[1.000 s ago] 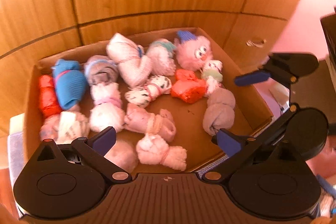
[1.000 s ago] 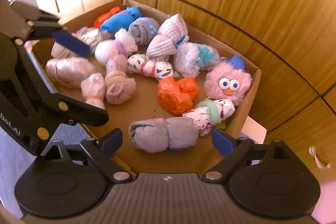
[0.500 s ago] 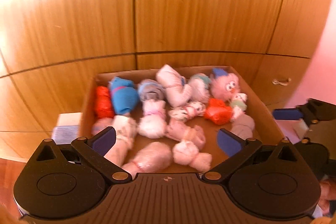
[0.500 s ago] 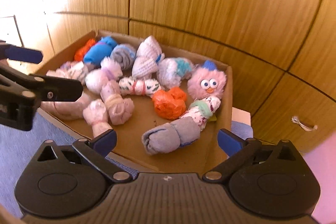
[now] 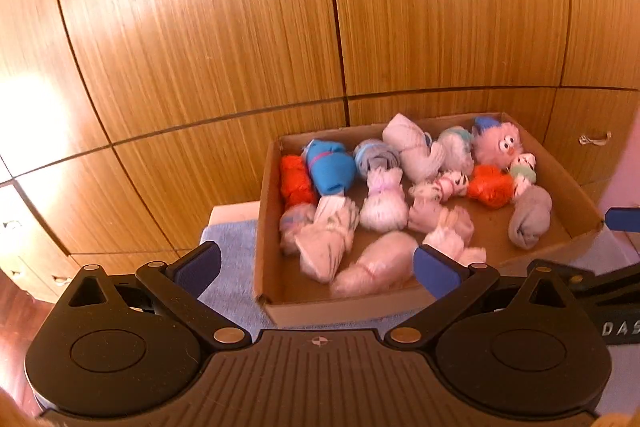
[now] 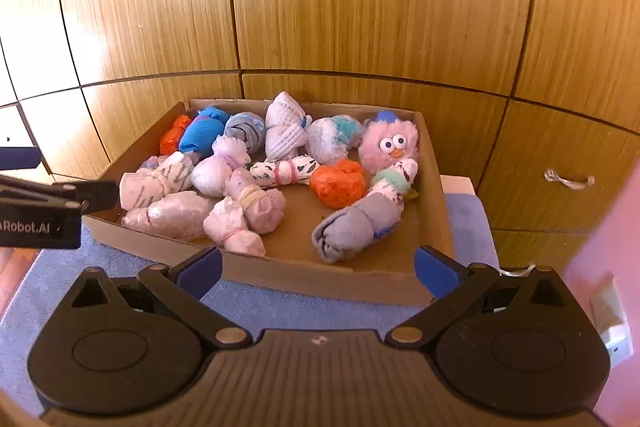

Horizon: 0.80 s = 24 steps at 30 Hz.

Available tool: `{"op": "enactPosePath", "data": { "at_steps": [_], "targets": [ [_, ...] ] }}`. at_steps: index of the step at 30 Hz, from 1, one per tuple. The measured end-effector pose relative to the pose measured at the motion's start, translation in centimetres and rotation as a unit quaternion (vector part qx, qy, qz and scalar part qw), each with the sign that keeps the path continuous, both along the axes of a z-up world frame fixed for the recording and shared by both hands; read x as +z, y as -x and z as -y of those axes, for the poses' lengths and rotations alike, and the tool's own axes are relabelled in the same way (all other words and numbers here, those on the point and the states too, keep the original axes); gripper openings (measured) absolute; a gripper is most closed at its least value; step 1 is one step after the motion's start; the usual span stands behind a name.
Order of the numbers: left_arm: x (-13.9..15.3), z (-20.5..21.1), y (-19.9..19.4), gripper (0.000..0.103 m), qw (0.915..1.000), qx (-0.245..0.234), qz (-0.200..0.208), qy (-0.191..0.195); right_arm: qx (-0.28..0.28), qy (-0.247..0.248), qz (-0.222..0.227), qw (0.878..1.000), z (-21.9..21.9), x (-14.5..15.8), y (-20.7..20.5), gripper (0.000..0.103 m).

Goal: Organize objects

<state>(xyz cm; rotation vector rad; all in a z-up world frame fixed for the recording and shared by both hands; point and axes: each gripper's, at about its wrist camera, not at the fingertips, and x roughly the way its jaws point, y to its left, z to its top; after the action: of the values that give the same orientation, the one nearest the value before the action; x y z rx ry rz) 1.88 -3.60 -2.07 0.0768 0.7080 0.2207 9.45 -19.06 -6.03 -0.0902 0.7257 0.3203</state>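
socks (image 6: pixel 244 205) all lie bundled in the cardboard box (image 6: pixel 320 275); both grippers (image 6: pixel 318 269) (image 5: pixel 316 269) wide, empty; sorting looks finished.

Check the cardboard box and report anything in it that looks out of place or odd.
One item stands out: a fluffy pink toy with googly eyes sits at the far right corner of the cardboard box, among rolled sock bundles such as the grey sock roll. It is the only non-sock item. Nothing looks spilled or damaged.
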Motion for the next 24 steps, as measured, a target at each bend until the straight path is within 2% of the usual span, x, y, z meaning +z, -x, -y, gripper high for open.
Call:
{"op": "enactPosePath", "data": {
  "at_steps": [7,15,24],
  "targets": [
    [-0.4,0.5,1.5,0.103,0.9999,-0.008,-0.009,-0.009,-0.005,-0.012,0.000,1.000,0.0,0.2,1.1,0.102],
    [-0.8,0.2,2.3,0.103,0.9997,0.005,-0.023,0.011,-0.002,-0.009,-0.009,1.000,-0.3,-0.3,1.8,0.102],
    [-1.1,-0.3,1.9,0.103,0.9994,0.014,-0.029,0.011,0.007,-0.006,-0.012,1.000,-0.9,-0.6,1.5,0.102]
  ]
}}
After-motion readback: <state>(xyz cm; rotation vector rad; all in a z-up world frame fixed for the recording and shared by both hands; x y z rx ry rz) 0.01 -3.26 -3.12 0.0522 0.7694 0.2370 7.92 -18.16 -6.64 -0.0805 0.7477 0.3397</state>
